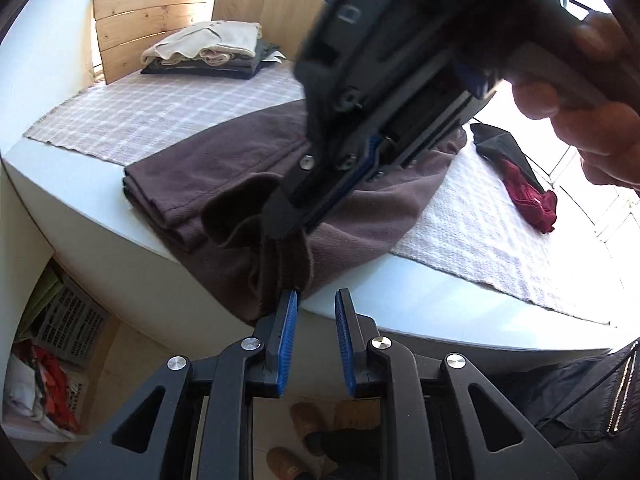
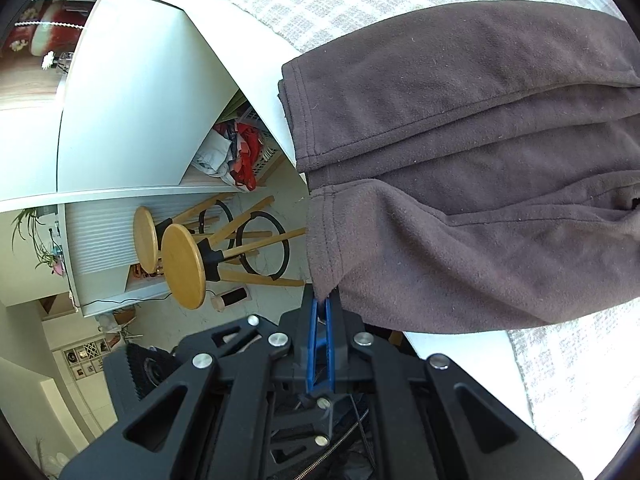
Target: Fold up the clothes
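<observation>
A brown fleece garment (image 1: 224,176) lies partly folded on the checked cloth, and its near part hangs over the white table's edge (image 1: 420,304). In the left wrist view my right gripper (image 1: 280,228) comes down from the upper right and pinches a gathered bit of the fleece. In its own view the right gripper (image 2: 323,304) is shut on a hem corner of the fleece (image 2: 460,168). Just below the table edge my left gripper (image 1: 318,300) is open. Nothing lies between its blue pads (image 1: 289,320), though the hanging fleece brushes the left fingertip.
A stack of folded clothes (image 1: 208,50) sits at the table's far end before a wooden chair back (image 1: 148,20). Black and red garments (image 1: 524,184) lie at the right. Below are a laundry basket (image 1: 60,344), two wooden stools (image 2: 184,264) and slippers (image 1: 304,420).
</observation>
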